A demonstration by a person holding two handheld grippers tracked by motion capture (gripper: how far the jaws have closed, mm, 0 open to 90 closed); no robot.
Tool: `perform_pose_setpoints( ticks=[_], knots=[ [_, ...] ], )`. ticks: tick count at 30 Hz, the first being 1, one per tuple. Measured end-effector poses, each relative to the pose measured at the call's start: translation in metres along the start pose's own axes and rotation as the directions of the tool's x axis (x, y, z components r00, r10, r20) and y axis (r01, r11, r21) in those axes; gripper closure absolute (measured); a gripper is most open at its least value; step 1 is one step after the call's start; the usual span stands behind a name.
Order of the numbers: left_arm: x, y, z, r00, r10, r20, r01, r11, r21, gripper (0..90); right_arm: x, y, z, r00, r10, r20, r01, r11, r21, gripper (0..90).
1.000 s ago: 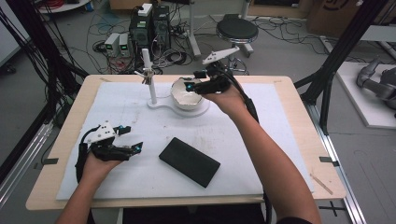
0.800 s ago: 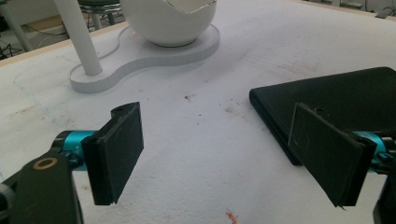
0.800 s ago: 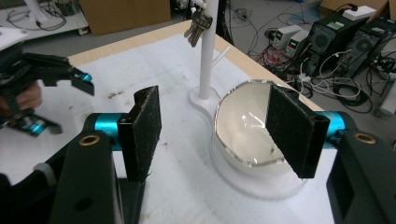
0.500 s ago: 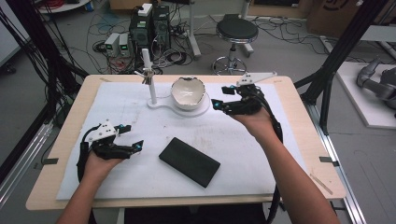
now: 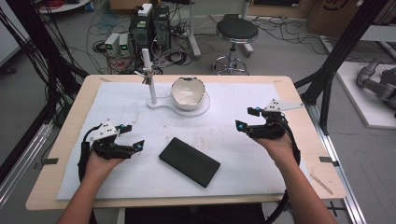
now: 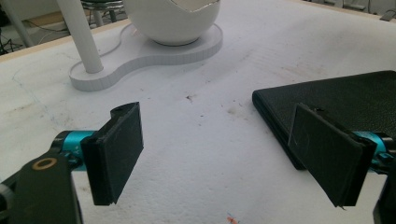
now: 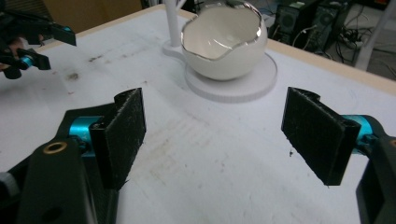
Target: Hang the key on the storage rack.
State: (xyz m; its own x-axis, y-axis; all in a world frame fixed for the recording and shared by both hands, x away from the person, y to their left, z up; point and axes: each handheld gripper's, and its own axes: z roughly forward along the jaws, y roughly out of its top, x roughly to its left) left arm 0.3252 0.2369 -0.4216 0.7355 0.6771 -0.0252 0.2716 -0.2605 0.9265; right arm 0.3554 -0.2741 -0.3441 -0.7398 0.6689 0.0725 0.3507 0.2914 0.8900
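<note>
The black case (image 5: 189, 161) lies slantwise between both empty grippers, nearer the left gripper (image 5: 135, 140); the right gripper (image 5: 243, 119) has just been opening.

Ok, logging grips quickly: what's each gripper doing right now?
Left gripper: open, holding nothing.
Right gripper: open, holding nothing; its fingers have just been opening.

1. Round black stool (image 5: 236, 31) stood on floor behind table (image 5: 53, 182), twd its right half.
2. PC towers (image 5: 149, 23) w/ tangled cables (image 5: 105, 28) sat behind table's left half.
3. Grey machine part (image 5: 376, 81) lay right of table.
</note>
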Motion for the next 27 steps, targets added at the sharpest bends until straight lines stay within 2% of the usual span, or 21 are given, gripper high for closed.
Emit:
perform_pose_setpoints(
  ticks=[4,8,12,13,16,20,24,27],
  knots=[
    [0.0,0.0,0.001,1.0,0.002,0.006,-0.002,1.0,-0.006,17.8,-0.005,-0.02,-0.002,0.9993,0.036,0.007,-0.036,0.999,-0.001,21.5],
    [0.0,0.0,0.001,1.0,0.003,0.007,-0.003,1.0,-0.009,17.6,-0.005,-0.037,-0.003,0.9986,0.046,0.026,-0.046,0.999,-0.023,19.2],
    [0.001,0.001,0.001,1.0,-0.002,-0.002,0.002,0.9996,-0.027,17.1,-0.007,-0.045,-0.002,0.9976,0.062,0.03,-0.061,0.998,-0.029,18.3],
    [0.002,0.001,0.001,0.9999,-0.006,-0.01,0.005,0.9994,-0.034,17.1,-0.008,-0.049,-0.002,0.9967,0.078,0.022,-0.077,0.997,-0.025,18.3],
    [0.003,0.001,0.0,0.9999,-0.008,-0.013,0.008,0.9992,-0.04,17.1,-0.01,-0.052,-0.002,0.9965,0.083,0.013,-0.082,0.996,-0.024,18.3],
    [0.004,0.001,0.001,0.9999,-0.009,-0.014,0.008,0.9992,-0.04,17.1,-0.011,-0.056,-0.002,0.9966,0.079,0.022,-0.079,0.997,-0.012,18.3],
    [0.003,0.002,0.0,0.9999,-0.007,-0.013,0.006,0.9991,-0.041,17.1,-0.008,-0.057,-0.002,0.9978,0.02,0.064,-0.02,1.0,0.002,18.4],
    [0.003,0.002,0.001,0.9999,-0.008,-0.01,0.008,0.9995,-0.029,17.1,-0.012,-0.058,0.0,0.9972,0.037,0.065,-0.038,0.999,0.011,18.4]
  ],
)
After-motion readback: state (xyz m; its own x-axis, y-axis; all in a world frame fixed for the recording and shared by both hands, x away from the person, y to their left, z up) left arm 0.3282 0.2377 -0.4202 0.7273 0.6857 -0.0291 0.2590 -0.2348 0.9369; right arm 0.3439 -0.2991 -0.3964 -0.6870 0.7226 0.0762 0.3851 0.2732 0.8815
